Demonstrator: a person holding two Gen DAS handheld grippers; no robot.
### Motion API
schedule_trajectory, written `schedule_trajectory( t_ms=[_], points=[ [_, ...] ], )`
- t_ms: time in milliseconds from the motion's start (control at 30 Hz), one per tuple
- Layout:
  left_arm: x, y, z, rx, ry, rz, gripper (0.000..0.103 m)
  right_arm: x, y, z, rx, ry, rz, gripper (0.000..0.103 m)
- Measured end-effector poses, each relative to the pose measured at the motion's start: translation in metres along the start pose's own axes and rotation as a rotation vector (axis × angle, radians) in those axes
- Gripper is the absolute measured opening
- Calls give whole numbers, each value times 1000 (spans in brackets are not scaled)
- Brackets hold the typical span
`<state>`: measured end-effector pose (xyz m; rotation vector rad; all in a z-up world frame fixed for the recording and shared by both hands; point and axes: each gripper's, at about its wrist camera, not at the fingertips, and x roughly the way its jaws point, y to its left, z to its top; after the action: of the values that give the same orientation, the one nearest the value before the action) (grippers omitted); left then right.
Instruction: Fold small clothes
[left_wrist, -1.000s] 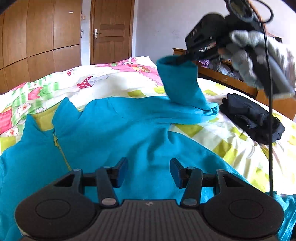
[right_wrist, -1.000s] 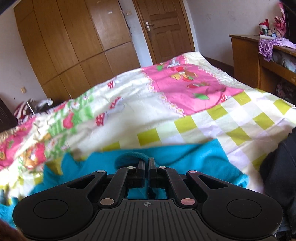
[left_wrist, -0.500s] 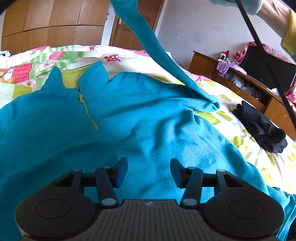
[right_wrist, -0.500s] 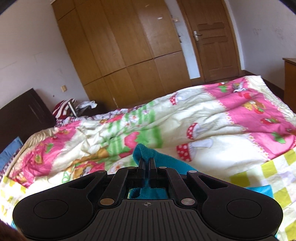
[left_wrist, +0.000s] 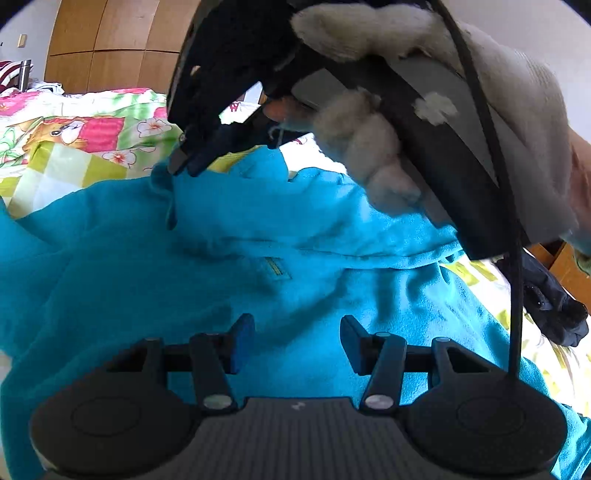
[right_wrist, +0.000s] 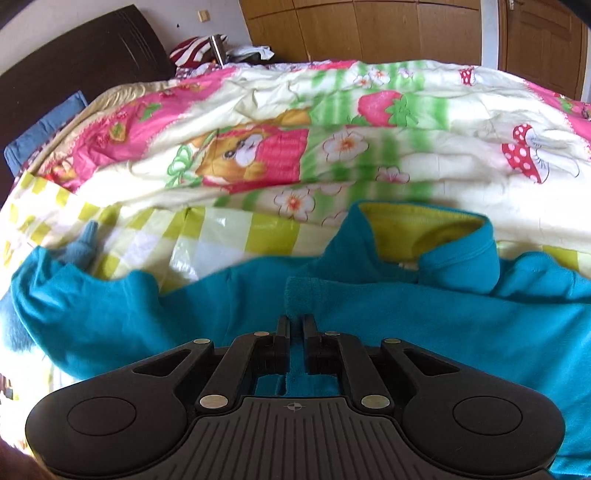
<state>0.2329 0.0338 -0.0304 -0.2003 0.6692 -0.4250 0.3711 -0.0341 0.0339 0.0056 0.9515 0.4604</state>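
Wooden wardrobes stand behind a bed (right_wrist: 258, 110) with a cartoon quilt, where the teal top (left_wrist: 184, 280) lies spread, collar toward 12 o'clock. One sleeve (left_wrist: 332, 225) is laid across the chest — its cuff sits between the right tool's (right_wrist: 296, 325) jaws, which are opening to let go. The left tool (left_wrist: 291, 343) hovers half open over the body at 6 o'clock, gripping nothing. By my reading, one sleeve is folded; the other sleeve and body folds remain.
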Motion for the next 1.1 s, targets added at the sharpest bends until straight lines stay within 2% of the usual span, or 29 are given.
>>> schedule_trajectory(
  t_ms=[100, 200, 333, 367, 467, 567, 667, 733, 767, 800, 867, 1000, 1033, 1100],
  points=[
    [0, 2, 1, -5, -3, 12, 63, -19, -5, -11, -30, -41, 13, 14],
    [-1, 6, 2, -21, -12, 27, 63, -57, -42, -18, 56, -142, -4, 26],
    [-5, 15, 15, -72, -60, 84, 65, -102, -111, -56, 195, -213, -143, 28],
    [-6, 19, 20, -88, -79, 109, 70, -112, -128, -71, 232, -223, -187, 28],
    [0, 32, 36, -98, -120, 186, 76, -131, -180, -117, 326, -206, -316, 29],
    [13, 39, 50, -70, -100, 239, 76, -137, -214, -154, 373, -183, -402, 30],
    [30, 40, 56, -18, -60, 266, 76, -130, -224, -171, 338, -165, -432, 30],
    [42, 41, 58, -6, -18, 291, 57, -120, -221, -176, 260, -162, -459, 29],
    [48, 44, 60, -11, 11, 299, 41, -116, -218, -176, 226, -168, -474, 31],
    [51, 45, 60, -20, 28, 308, 35, -112, -215, -177, 196, -178, -482, 32],
    [53, 48, 60, -34, 33, 313, 35, -105, -212, -175, 167, -201, -462, 33],
    [45, 50, 62, -65, 0, 291, 36, -95, -215, -162, 207, -271, -440, 33],
    [44, 51, 63, -76, -9, 280, 38, -92, -216, -160, 215, -282, -444, 33],
    [51, 54, 68, -96, 3, 271, 54, -88, -221, -156, 237, -306, -448, 33]
  ],
)
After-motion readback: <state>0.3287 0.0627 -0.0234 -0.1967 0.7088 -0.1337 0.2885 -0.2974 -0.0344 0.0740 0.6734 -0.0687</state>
